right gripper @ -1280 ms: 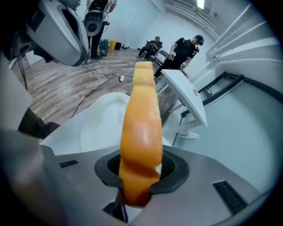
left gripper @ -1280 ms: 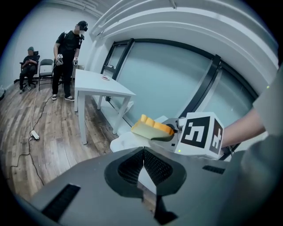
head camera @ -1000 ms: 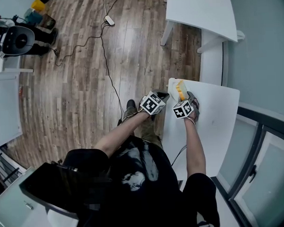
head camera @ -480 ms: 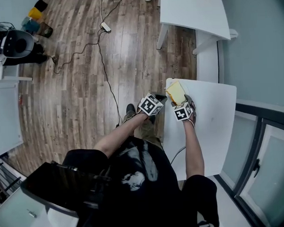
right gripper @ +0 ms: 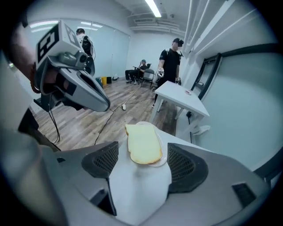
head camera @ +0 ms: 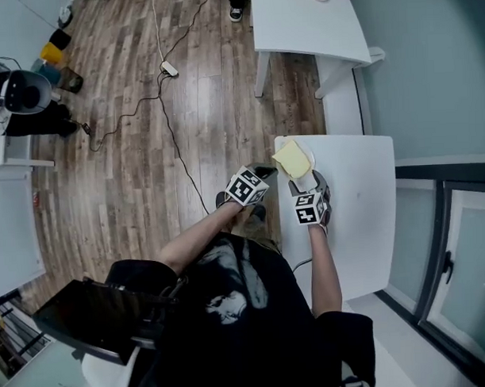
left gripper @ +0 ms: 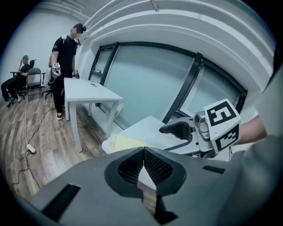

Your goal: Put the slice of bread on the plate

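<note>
Table (head camera: 363, 224) smooth matt white; floor (head camera: 131, 177) grained wood planks; bread slice (right gripper: 144, 144) pale, soft-looking.

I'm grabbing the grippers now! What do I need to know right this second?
Left gripper: shut, empty, beside the table near its corner.
Right gripper: open, nothing between its pads, above the table just short of the plate.
Slice of bread: lying flat on the plate at the table's corner.
Done: the bread is on the plate.
Left: nothing shows as undone; probably just move both grippers clear.
</note>
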A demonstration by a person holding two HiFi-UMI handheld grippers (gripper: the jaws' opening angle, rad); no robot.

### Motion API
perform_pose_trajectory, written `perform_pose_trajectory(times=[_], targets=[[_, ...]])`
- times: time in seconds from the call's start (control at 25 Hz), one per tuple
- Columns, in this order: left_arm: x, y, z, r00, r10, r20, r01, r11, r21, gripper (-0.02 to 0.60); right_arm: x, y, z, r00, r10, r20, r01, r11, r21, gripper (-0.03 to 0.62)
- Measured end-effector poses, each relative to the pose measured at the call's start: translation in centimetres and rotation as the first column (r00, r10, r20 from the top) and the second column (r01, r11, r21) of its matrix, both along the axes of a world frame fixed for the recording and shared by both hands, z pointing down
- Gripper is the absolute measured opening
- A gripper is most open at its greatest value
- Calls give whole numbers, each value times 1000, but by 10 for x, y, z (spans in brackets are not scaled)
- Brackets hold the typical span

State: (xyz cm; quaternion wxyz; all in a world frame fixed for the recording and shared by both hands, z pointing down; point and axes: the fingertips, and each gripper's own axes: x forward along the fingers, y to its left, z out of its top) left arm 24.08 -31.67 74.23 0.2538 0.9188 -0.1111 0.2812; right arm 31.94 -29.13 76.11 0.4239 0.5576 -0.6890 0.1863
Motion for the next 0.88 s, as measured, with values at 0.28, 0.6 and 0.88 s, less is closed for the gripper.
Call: perform_pose_trajectory(times=[0.28, 0.6, 0.88], targets=[[-16, 17, -69, 993, 25, -114, -10, 992, 124, 6, -6, 31, -101, 970, 208, 128, -237, 929, 284, 74], [-30, 29, -129, 984, 84, -156, -30, 946, 323, 6, -10, 65, -159, 911, 302, 281, -398, 821, 409, 11], [-31, 37, -131, 985, 91, -146, -40, 946, 323, 6, -16, 69, -169, 907, 277, 317, -398, 811, 429, 11]])
